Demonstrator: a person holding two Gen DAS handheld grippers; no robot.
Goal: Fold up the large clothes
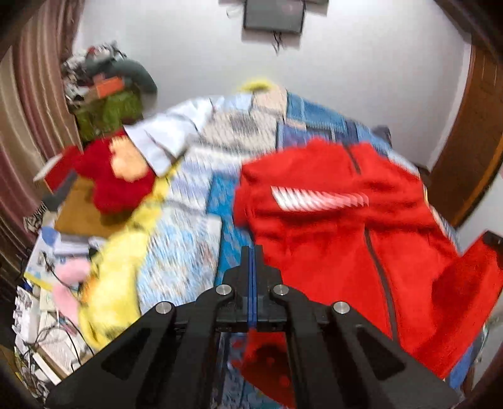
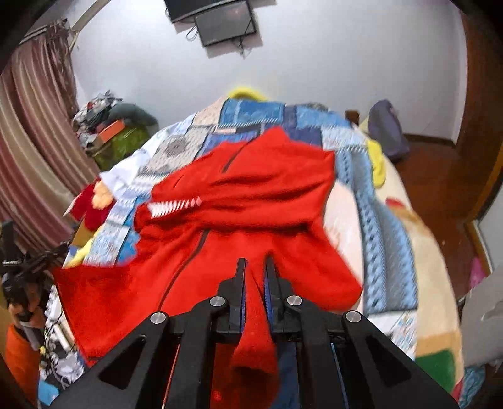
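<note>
- While both grippers hang above the bed (image 2: pixel 389 239), a large red fleece jacket (image 1: pixel 330 226) lies spread across the blue patterned quilt (image 1: pixel 188 251), its dark zip running down the middle and a white striped band across the chest.
- The left gripper (image 1: pixel 254 251) has its two black fingers pressed flat together. At their tips only the blue pad edges show, with nothing between them. Red fabric hangs below, near the base of the fingers; I cannot tell whether it is pinched there.
- The right gripper (image 2: pixel 255 264) is clamped on a fold of the jacket's near edge. The red cloth is squeezed between the fingers and bunches downward beneath them.
- The near hem of the jacket is lifted off the quilt toward the grippers, while the collar end rests flat farther up the bed.
- Left of the bed, a red stuffed toy (image 1: pixel 116 176) sits against a yellow blanket (image 1: pixel 113 283).
- Behind it, a heap of clutter (image 1: pixel 103 91) stands beside striped curtains (image 1: pixel 28 126).
- A dark screen (image 2: pixel 224 22) hangs on the white wall beyond the bed.
- Both views are blurred.
</note>
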